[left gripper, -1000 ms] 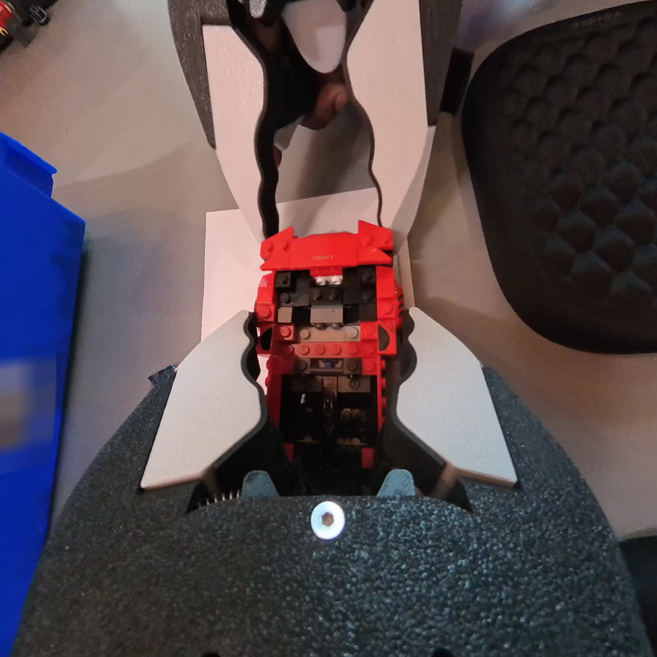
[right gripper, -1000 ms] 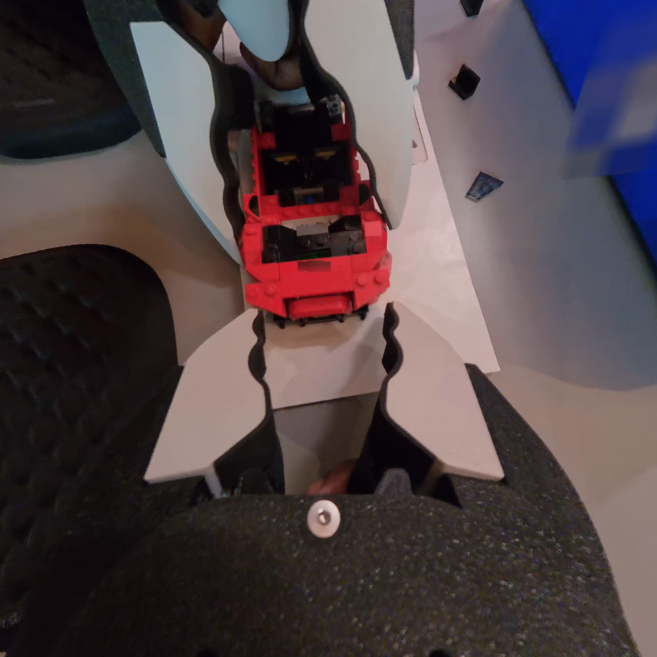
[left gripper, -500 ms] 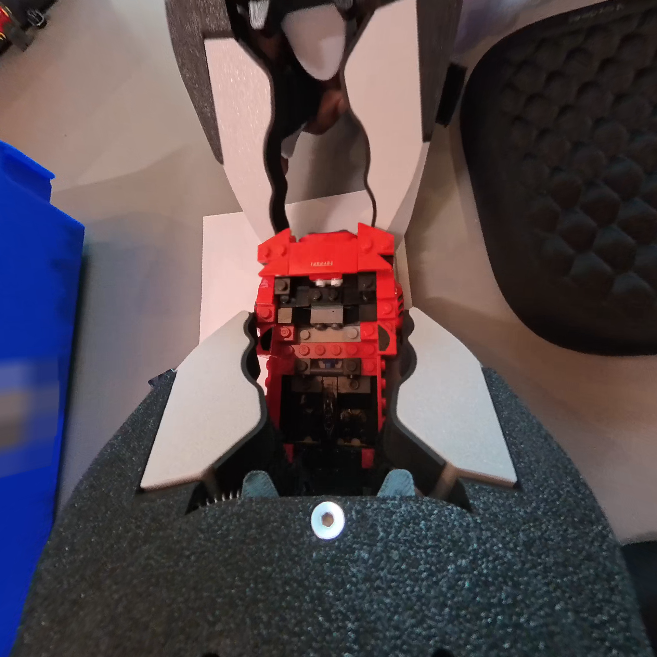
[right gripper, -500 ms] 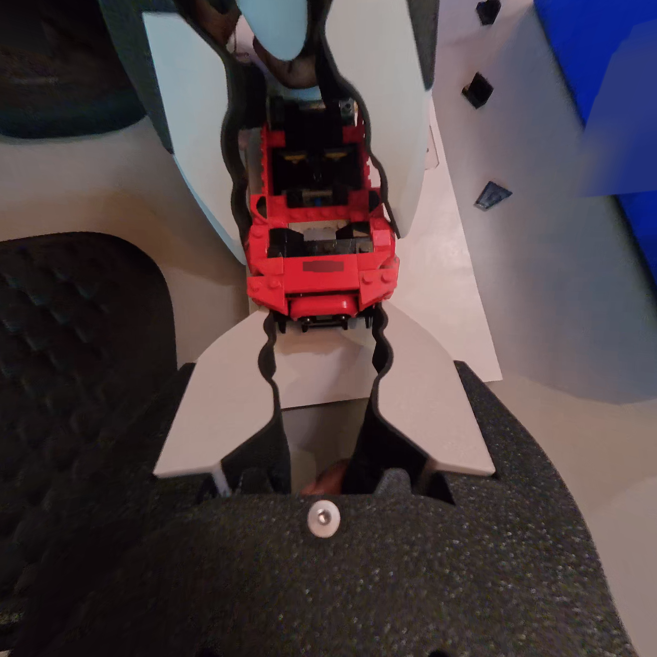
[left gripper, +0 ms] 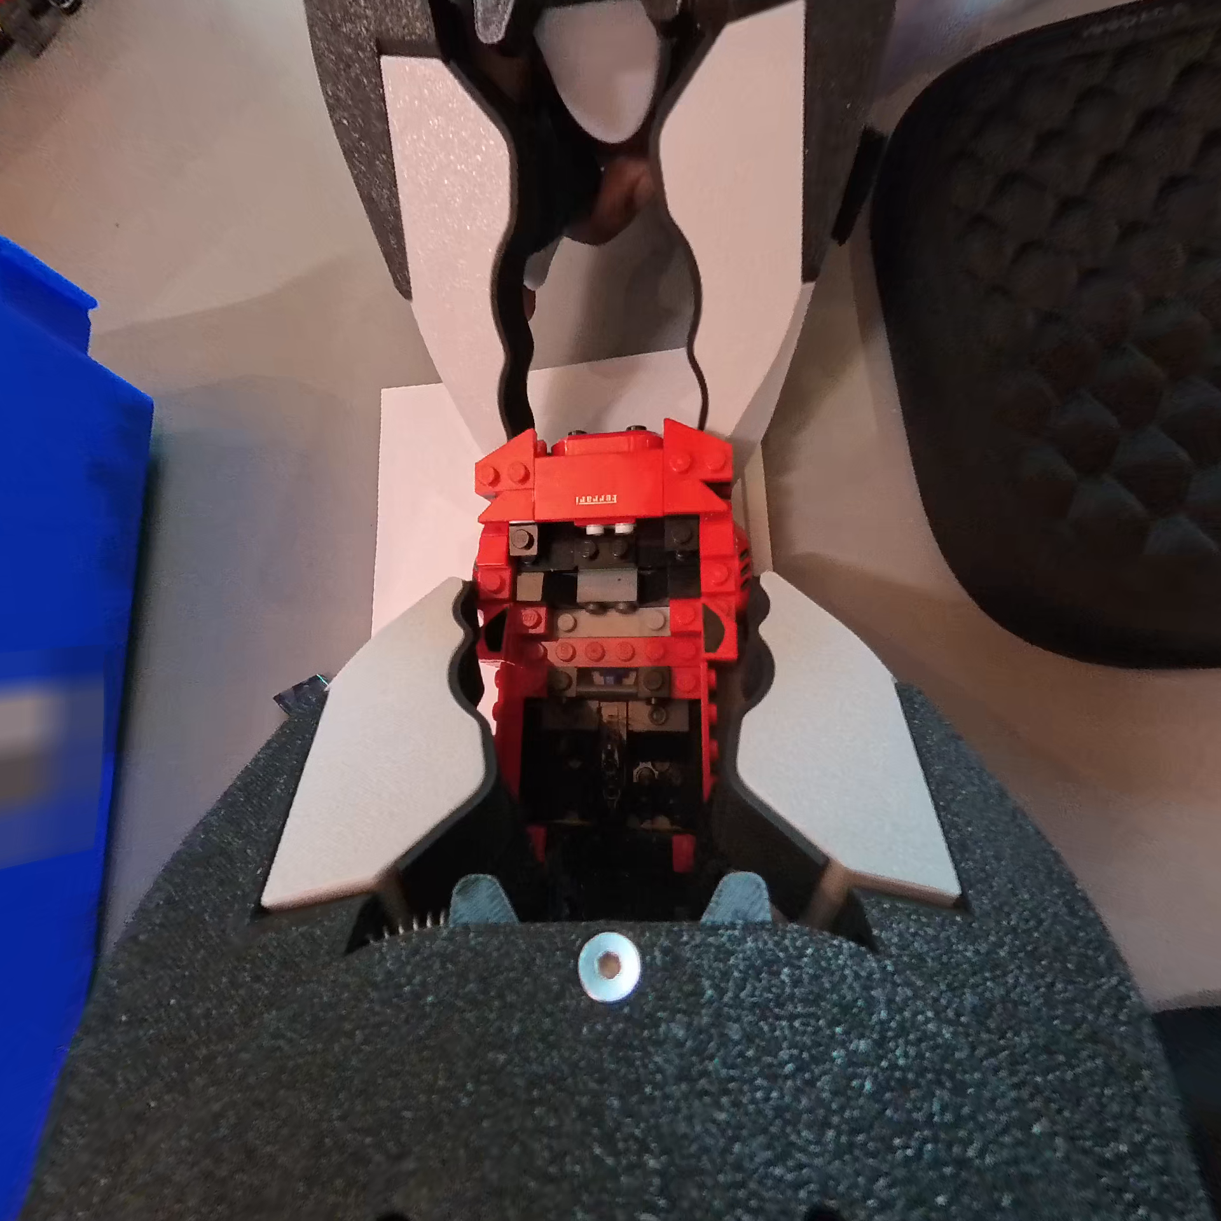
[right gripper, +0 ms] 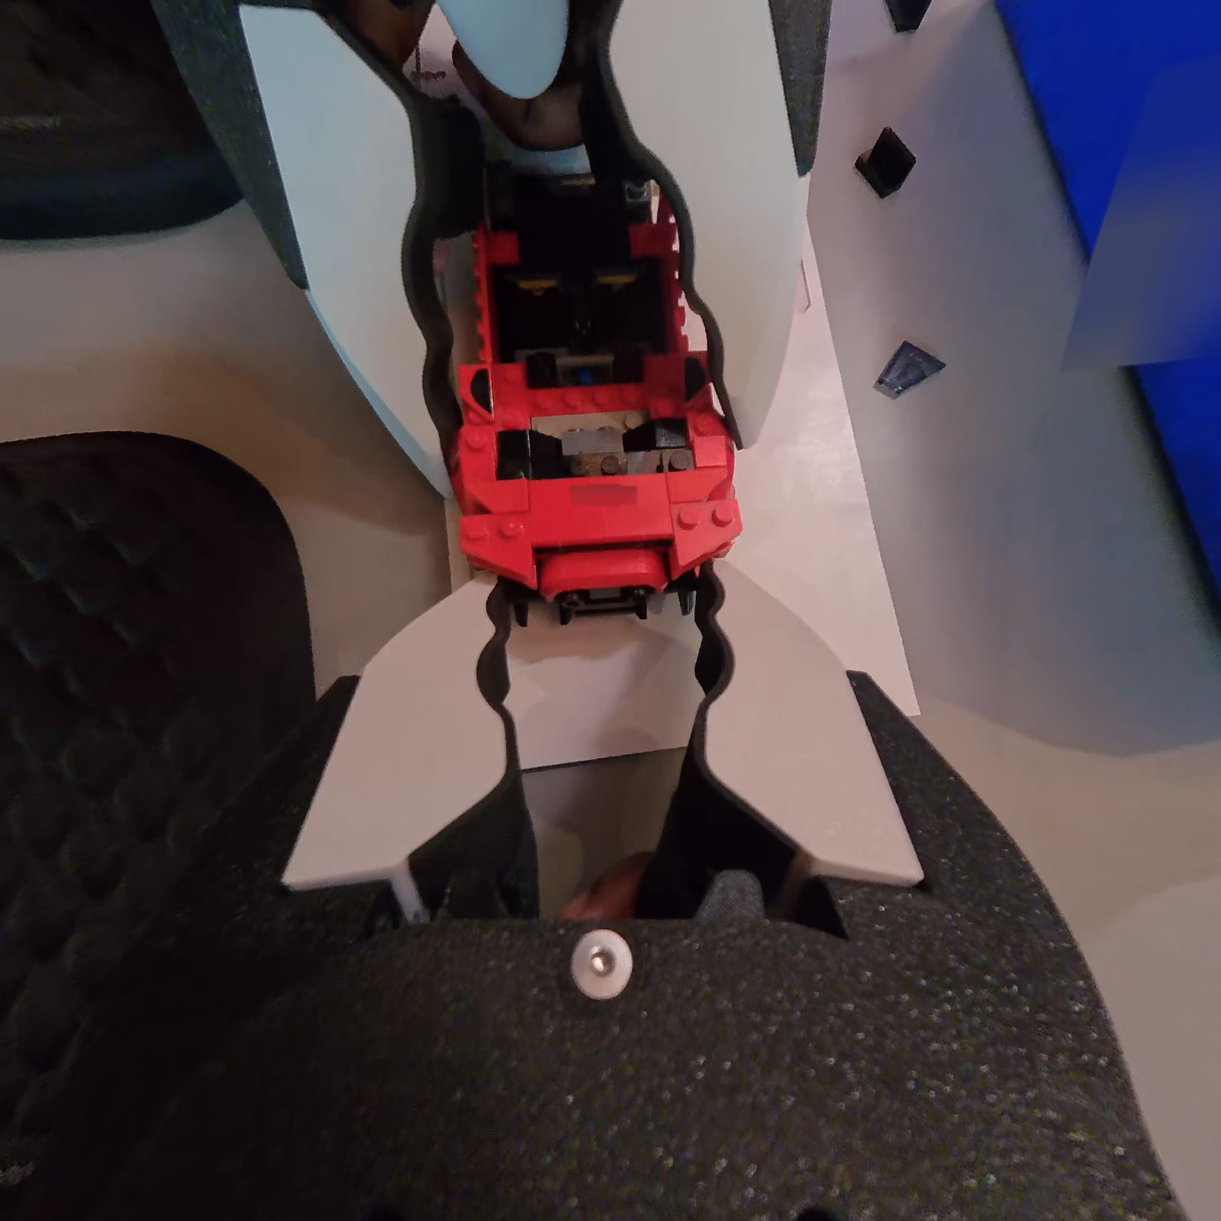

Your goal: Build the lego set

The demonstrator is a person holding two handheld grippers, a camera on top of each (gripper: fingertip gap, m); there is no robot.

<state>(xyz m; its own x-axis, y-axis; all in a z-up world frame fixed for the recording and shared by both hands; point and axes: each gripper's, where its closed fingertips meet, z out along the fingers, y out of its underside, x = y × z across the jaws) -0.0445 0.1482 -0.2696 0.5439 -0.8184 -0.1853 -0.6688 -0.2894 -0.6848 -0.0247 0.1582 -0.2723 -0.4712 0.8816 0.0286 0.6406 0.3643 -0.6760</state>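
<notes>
A partly built red and black lego car (left gripper: 601, 489) sits over a white sheet of paper (left gripper: 423, 495). My left gripper (left gripper: 611, 588) is shut on the car's sides at mid-body; the car's rear half is hidden in shadow between the fingers. In the right wrist view the car (right gripper: 601, 522) points its red end at my right gripper (right gripper: 601, 594). That gripper is open, its fingertips on either side of the black parts under that end; I cannot tell if they touch. The right gripper (left gripper: 611, 416) also shows in the left wrist view, and the left gripper (right gripper: 588, 456) in the right wrist view.
A blue bin (left gripper: 59, 528) stands left of the car, also in the right wrist view (right gripper: 1123, 132). A black quilted cushion (left gripper: 1057, 330) lies on the other side. Small loose pieces, one black (right gripper: 885, 162) and one dark blue (right gripper: 908, 370), lie on the table between the paper (right gripper: 793, 594) and the bin. Only a small space, under 4 cm, lies between the two pairs of fingers.
My right gripper has moved in toward the car's red end and its jaws have narrowed a little. The left gripper keeps its hold on the car.
</notes>
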